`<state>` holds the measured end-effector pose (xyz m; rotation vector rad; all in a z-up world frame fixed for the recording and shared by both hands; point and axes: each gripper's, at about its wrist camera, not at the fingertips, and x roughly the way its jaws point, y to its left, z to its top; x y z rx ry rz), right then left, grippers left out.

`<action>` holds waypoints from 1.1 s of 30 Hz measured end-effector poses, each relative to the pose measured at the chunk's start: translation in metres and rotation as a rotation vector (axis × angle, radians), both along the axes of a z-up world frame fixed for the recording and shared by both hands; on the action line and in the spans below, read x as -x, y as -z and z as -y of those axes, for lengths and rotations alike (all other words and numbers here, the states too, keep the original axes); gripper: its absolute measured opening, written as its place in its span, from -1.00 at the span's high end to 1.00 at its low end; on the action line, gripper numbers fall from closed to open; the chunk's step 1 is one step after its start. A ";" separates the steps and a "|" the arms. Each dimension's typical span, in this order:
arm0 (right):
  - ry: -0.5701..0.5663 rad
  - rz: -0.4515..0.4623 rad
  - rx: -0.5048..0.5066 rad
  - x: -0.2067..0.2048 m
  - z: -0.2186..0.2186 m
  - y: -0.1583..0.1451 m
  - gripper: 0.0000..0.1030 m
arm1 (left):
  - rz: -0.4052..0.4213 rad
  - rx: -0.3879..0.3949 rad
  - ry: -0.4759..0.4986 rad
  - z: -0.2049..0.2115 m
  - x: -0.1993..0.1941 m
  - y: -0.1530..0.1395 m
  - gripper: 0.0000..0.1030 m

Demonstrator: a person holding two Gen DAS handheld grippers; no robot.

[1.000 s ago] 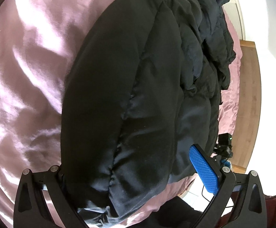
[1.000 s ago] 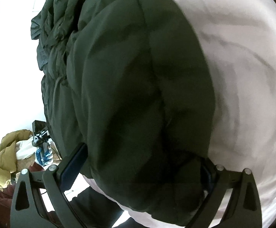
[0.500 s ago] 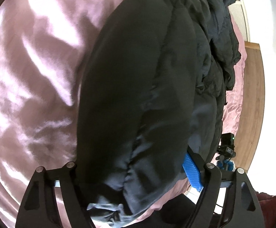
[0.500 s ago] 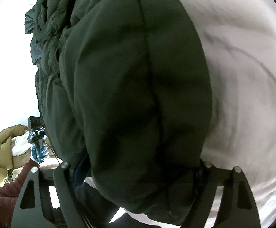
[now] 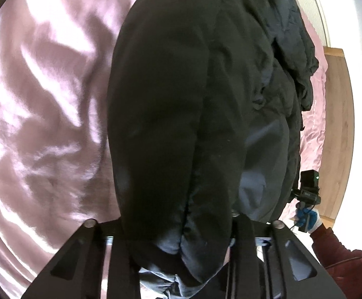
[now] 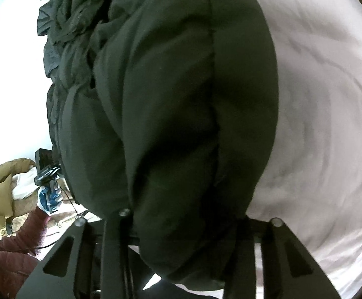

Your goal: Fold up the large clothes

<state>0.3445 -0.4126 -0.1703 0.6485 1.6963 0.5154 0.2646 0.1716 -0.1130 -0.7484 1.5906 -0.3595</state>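
Black padded coat (image 5: 181, 114), spread over pink bedding (image 5: 43, 124) through frame centre, is pinched at lower centre by left gripper (image 5: 181, 244) and right gripper (image 6: 181, 244), jaws having just been closing.

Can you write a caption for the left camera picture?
Left gripper pinching the black coat's edge on the pink sheet.
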 end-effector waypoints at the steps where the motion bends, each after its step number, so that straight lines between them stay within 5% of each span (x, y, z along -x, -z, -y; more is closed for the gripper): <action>1: 0.003 0.003 -0.006 0.000 0.001 -0.001 0.43 | 0.007 -0.003 0.002 0.004 0.000 -0.003 0.56; 8: 0.054 0.055 -0.065 0.004 -0.003 -0.021 0.61 | 0.069 0.018 -0.031 0.013 -0.006 -0.029 0.69; 18: 0.111 0.206 -0.136 -0.018 -0.007 -0.073 0.71 | 0.269 0.093 -0.100 0.020 -0.042 -0.102 0.72; 33: 0.305 0.477 -0.206 -0.121 0.025 -0.167 0.72 | 0.505 0.171 -0.269 0.000 -0.139 -0.179 0.72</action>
